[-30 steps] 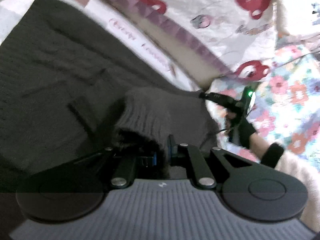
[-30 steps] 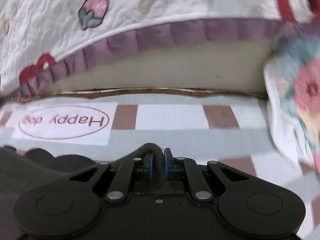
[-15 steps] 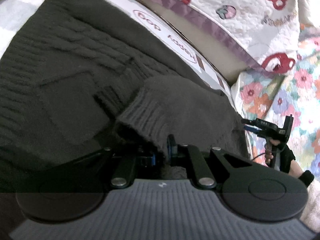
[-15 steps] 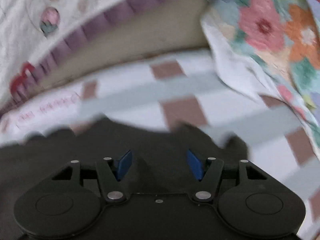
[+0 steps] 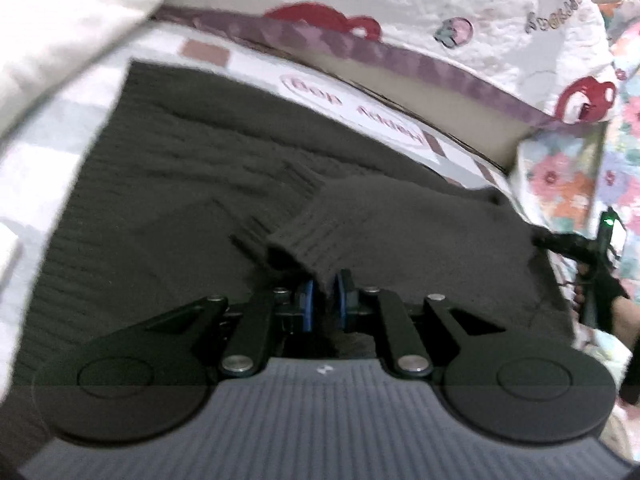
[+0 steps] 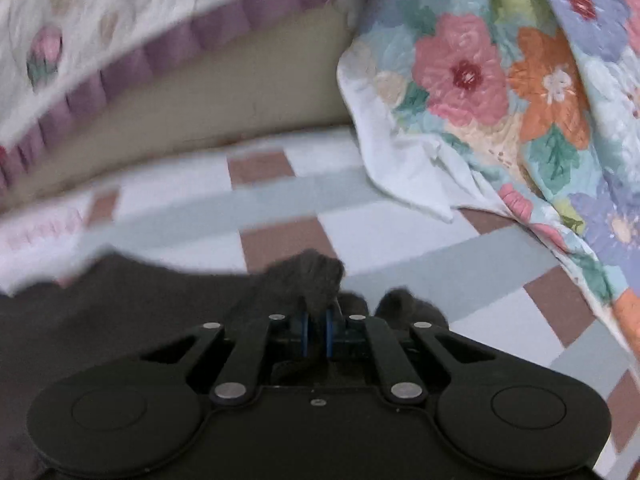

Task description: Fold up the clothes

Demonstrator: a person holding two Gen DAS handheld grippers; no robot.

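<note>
- Your left gripper [image 5: 325, 294] is pinched tight on the ribbed cuff [image 5: 304, 246] of the dark knit sweater [image 5: 180, 208]. The blue pads [image 5: 307, 300] press the wool from both sides.
- That cuff belongs to a sleeve [image 5: 400, 232] that lies folded over the body of the sweater, reaching off to your right.
- The sweater lies flat on the checked sheet [image 5: 84, 116], and it fills most of the left wrist view. You can see a cable pattern in the knit.
- Far on the right in that same view, your other hand in a black glove [image 5: 608, 296] holds the right gripper at the far edge of the sweater.
- Your right gripper [image 6: 315, 334] is also squeezed shut, with a fuzzy bit of the sweater edge [image 6: 316, 276] sticking up between its blue pads.
- Just beside it on the right, a second little bump of dark wool [image 6: 408, 306] rests on the sheet.
- Past the sweater, the sheet shows white, gray and brown squares [image 6: 280, 236]. A pink oval with words [image 5: 352, 110] sits right behind the sweater.
- A flowery quilt [image 6: 520, 92] is bunched up on the right, with its white edge lying on the sheet.
- Farthest back is a white quilt with a purple frill [image 6: 168, 52], red bears [image 5: 320, 20] and a small strawberry [image 6: 42, 56]. A tan strip [image 6: 224, 92] runs under the frill.
- A blurry white cloth [image 5: 60, 20] hangs in the top left corner of the left wrist view.
</note>
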